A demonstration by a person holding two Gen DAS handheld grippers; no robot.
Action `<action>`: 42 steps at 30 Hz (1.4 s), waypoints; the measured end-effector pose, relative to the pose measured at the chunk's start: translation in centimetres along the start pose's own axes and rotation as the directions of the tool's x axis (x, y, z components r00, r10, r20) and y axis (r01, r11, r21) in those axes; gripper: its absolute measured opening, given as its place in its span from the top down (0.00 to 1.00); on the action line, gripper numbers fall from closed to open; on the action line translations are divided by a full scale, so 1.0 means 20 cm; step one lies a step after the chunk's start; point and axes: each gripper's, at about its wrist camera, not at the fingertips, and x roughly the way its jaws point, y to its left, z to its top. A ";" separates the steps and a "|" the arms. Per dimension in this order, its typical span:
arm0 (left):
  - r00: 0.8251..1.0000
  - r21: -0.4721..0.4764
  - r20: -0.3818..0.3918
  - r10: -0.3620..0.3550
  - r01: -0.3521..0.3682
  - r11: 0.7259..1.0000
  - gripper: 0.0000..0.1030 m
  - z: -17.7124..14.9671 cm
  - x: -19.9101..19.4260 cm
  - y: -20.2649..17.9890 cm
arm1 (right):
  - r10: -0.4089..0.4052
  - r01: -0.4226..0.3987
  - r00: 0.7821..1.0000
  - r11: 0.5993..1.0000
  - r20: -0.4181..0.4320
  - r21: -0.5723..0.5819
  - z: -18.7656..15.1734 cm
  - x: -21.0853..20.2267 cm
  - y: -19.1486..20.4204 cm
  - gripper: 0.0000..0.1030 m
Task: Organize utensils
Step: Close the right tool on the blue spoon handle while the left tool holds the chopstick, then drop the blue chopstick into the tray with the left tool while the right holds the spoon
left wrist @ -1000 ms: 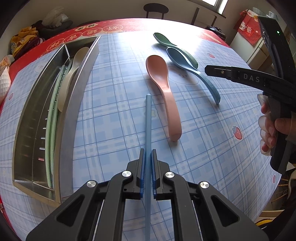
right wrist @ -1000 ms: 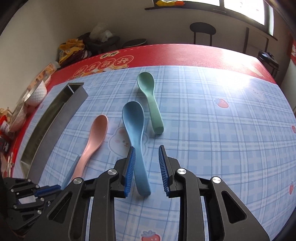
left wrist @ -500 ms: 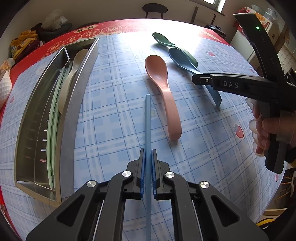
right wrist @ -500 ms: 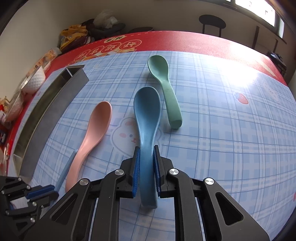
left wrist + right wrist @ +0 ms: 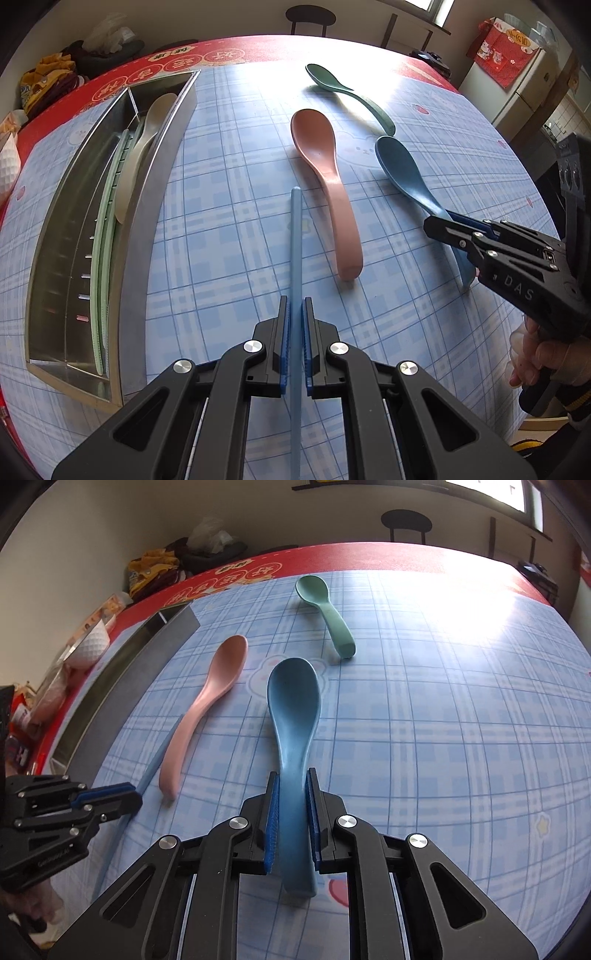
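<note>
The chopstick's near end is cut off by the lower edge; the tray's inside is hidden behind its wall.

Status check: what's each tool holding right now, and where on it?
Left tool is shut on the blue chopstick, partway along its shaft. Right tool is shut on the blue spoon, on its handle near the end.

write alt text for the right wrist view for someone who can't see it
The right gripper is shut on the handle of a blue plastic spoon over a blue checked tablecloth. A pink plastic spoon and a green plastic spoon lie beyond, beside a long steel utensil tray.
</note>
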 end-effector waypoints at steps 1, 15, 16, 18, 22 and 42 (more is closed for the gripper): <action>1.000 0.000 0.000 0.002 -0.002 1.000 0.93 0.00 0.00 0.00 | 0.003 -0.003 1.000 1.000 0.002 0.001 -0.01 0.00 0.00 0.86; 1.000 -0.016 0.010 -0.026 0.026 1.000 0.94 0.02 -0.10 0.04 | 0.002 -0.001 1.000 0.998 -0.023 0.060 -0.02 -0.04 -0.03 0.86; 1.000 -0.015 0.015 -0.027 0.027 1.000 0.94 0.02 -0.13 0.04 | 0.008 -0.006 1.000 0.997 -0.020 0.077 -0.02 -0.05 -0.03 0.86; 0.999 -0.019 0.030 -0.038 0.038 0.999 0.94 0.02 -0.18 0.06 | 0.027 -0.025 1.000 0.994 -0.011 0.107 -0.01 -0.08 -0.04 0.86; 0.994 -0.030 0.079 -0.070 0.072 0.997 0.94 0.06 -0.29 0.12 | 0.045 -0.046 0.999 0.993 0.018 0.108 0.00 -0.12 -0.03 0.86; 0.987 -0.099 0.150 0.048 -0.033 0.995 0.94 0.29 -0.41 0.49 | 0.078 -0.080 0.997 0.988 0.026 0.133 0.15 -0.17 0.10 0.86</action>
